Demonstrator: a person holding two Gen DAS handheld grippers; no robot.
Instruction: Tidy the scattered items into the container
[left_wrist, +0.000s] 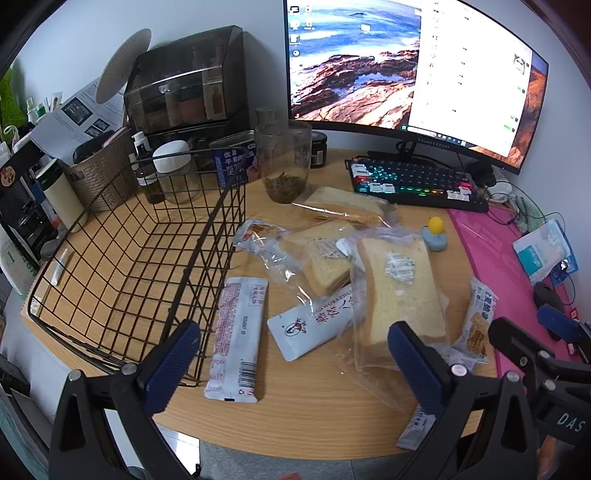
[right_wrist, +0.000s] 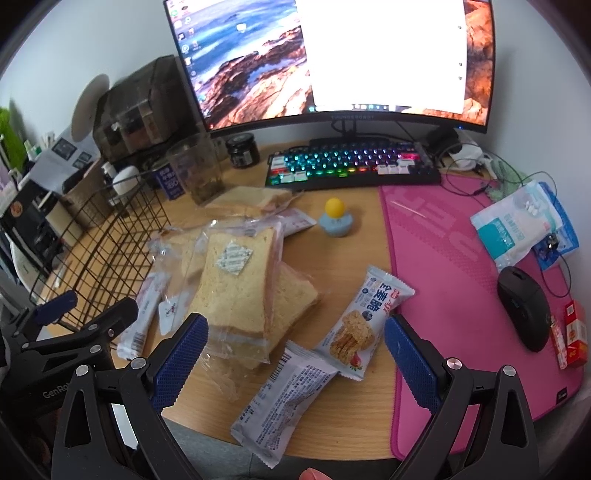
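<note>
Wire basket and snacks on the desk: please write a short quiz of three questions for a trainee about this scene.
1. True or false: the wire basket already holds a bag of sliced bread.
2. Multiple choice: the cracker packet lies (A) inside the basket, (B) on the desk beside the pink mat, (C) on the keyboard.
3. Fill in: both the left gripper and the right gripper are ____ and hold nothing.

Key
1. False: the bagged bread lies on the desk, outside the basket.
2. B
3. open
</note>
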